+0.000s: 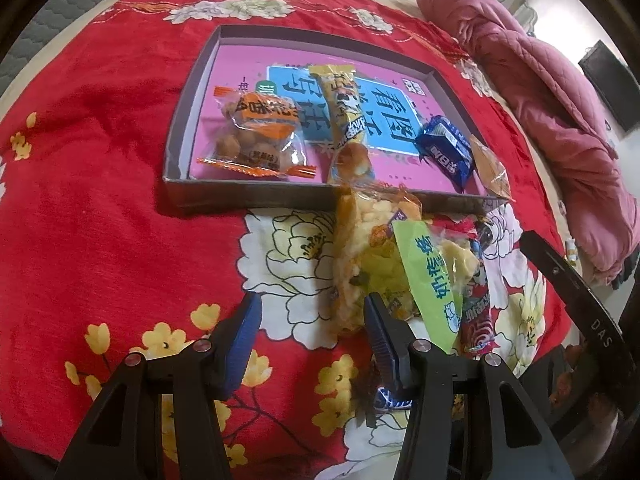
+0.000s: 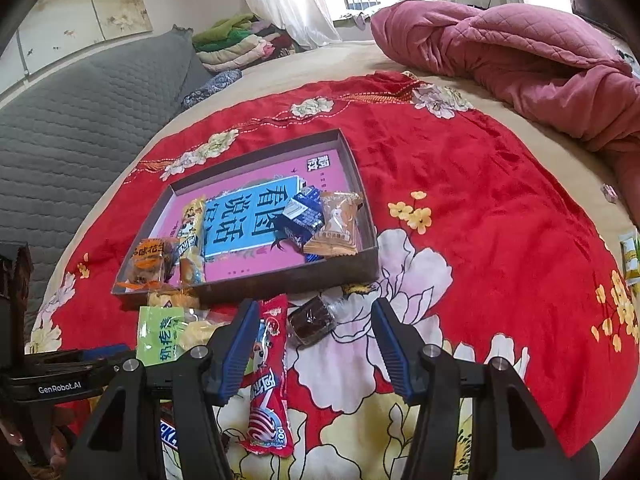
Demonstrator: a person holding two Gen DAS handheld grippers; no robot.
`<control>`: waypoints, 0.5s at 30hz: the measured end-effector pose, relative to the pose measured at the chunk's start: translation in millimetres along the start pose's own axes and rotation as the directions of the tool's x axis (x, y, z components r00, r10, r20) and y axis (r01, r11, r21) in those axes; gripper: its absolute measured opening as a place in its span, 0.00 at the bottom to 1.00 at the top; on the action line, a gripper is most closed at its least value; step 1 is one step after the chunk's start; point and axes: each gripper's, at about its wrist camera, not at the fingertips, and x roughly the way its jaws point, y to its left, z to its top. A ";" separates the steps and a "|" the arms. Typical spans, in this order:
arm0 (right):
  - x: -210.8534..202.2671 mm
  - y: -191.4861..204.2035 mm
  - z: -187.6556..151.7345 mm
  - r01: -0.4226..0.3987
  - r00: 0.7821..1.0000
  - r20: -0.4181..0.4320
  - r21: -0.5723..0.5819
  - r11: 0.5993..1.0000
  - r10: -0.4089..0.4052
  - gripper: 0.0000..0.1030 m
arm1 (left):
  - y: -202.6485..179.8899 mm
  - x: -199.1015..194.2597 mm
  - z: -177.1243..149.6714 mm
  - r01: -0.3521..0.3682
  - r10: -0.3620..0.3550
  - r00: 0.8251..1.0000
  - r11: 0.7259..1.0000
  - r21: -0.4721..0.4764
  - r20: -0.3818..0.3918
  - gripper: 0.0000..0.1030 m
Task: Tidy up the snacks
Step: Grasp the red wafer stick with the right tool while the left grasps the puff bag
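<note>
Both grippers [image 1: 312,312] [image 2: 314,320] gape empty; red snack [image 2: 268,376] beside right's left finger

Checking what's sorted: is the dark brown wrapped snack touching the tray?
Apart. The right wrist view shows red cloth between the brown snack and the tray wall.

From my left wrist view, the red floral cloth [image 1: 100,160] lies bare across the whole left half, so I have free passage there. The shallow box [image 1: 256,196] blocks the upper centre, its near wall standing in my path. A heap of snack packets [image 1: 384,264] crowds the centre right, touching that wall. In my right wrist view, bare cloth fills the right half; the pink quilt [image 2: 520,52] closes off the upper right, and a red packet [image 2: 268,376] and dark wrapped cake [image 2: 312,320] sit low centre.
</note>
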 end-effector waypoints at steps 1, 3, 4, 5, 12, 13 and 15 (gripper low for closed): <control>0.6 0.1 -0.6 0.001 1.000 -0.005 -0.001 1.000 -0.001 0.56 | -0.7 0.5 -0.3 0.002 -0.002 1.000 1.000 0.002 0.000 0.53; 1.2 0.6 -1.5 0.000 1.000 -0.014 -0.002 1.000 0.000 0.56 | -2.2 1.2 -0.7 0.007 -0.007 1.000 1.000 0.005 0.001 0.53; 2.0 0.8 -2.1 0.001 1.000 -0.023 -0.003 1.000 -0.001 0.56 | -2.9 1.5 -0.8 0.012 -0.012 1.000 1.000 0.006 0.000 0.53; 2.9 1.3 -2.9 0.004 0.999 -0.038 -0.004 1.000 -0.004 0.56 | -3.4 1.8 -0.7 0.017 -0.018 1.000 1.000 0.006 0.001 0.53; 3.6 6.7 -10.1 -0.011 0.994 -0.109 -0.012 1.000 0.010 0.56 | -4.8 5.4 0.4 0.053 -0.053 0.999 0.999 -0.002 -0.002 0.53; 4.0 7.8 -11.8 -0.015 0.993 -0.118 -0.015 1.000 0.013 0.56 | -5.0 6.6 0.9 0.056 -0.056 0.998 0.998 -0.003 -0.004 0.53; 6.5 10.0 -14.4 -0.017 0.990 -0.140 -0.023 1.000 0.014 0.56 | -5.7 8.1 1.4 0.062 -0.062 0.998 0.998 -0.006 -0.005 0.53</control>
